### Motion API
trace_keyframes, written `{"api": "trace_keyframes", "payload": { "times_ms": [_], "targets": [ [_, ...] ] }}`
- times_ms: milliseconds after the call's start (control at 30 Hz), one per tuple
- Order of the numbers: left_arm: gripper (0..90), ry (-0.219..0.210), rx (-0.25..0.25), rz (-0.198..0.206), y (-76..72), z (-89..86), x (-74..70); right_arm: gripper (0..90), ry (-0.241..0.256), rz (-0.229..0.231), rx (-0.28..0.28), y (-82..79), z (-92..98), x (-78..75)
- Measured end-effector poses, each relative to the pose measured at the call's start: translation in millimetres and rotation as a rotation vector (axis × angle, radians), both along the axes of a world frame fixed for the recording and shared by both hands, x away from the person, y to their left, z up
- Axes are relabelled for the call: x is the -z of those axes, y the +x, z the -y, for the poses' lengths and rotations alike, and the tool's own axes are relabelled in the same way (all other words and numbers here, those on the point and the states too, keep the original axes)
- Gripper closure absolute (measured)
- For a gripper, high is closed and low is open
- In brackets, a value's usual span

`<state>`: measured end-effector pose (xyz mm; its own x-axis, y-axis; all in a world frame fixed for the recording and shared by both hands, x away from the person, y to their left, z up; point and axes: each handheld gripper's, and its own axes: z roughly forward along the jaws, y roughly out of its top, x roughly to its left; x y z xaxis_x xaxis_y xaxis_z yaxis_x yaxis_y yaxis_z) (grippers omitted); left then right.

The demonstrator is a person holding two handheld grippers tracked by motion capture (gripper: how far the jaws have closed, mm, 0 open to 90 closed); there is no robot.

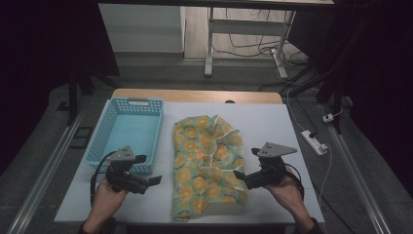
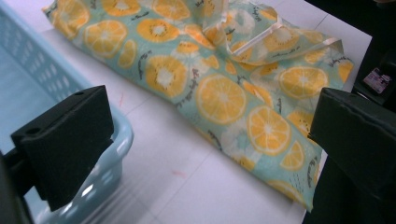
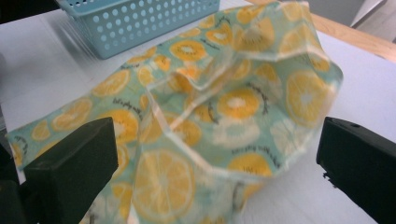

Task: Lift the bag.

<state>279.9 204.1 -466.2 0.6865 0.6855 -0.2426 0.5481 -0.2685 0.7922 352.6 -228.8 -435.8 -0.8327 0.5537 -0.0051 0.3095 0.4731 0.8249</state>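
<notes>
A green cloth printed with orange slices (image 1: 207,163) lies loosely folded in the middle of the white table cover (image 1: 253,122). It shows close up in the left gripper view as the cloth (image 2: 219,79) and in the right gripper view as the cloth (image 3: 210,107). My left gripper (image 1: 151,170) hovers just left of the cloth's near part, open and holding nothing. My right gripper (image 1: 246,165) sits at the cloth's right edge, jaws wide open with cloth lying between and beyond them. Both are held in the person's hands near the front edge.
A light blue perforated basket (image 1: 127,134) stands empty at the left of the table, right beside my left gripper; its rim shows as the basket (image 2: 116,140) and the basket (image 3: 135,21). A white power strip (image 1: 314,141) lies on the floor to the right.
</notes>
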Motion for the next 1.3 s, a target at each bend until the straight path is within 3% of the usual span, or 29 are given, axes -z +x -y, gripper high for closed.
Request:
{"api": "trace_keyframes", "payload": {
  "times_ms": [367,667,1000,1300],
  "targets": [
    [0.0,-0.007,-0.061,0.0,-27.4,-23.7,10.9,0.0,0.028,-0.003,0.09,-21.1,38.2,13.8],
    [0.0,-0.006,-0.112,-0.01,-47.7,-40.6,23.4,0.0,0.021,-0.011,0.178,-37.3,70.0,25.8],
    [0.0,0.005,-0.166,-0.036,-58.1,-58.3,36.6,0.0,-0.004,-0.008,0.247,-51.3,94.1,38.1],
    [0.0,0.025,-0.198,-0.082,-61.3,-66.7,49.2,0.0,-0.053,-0.064,0.31,-55.5,111.1,53.2]
  ]
}}
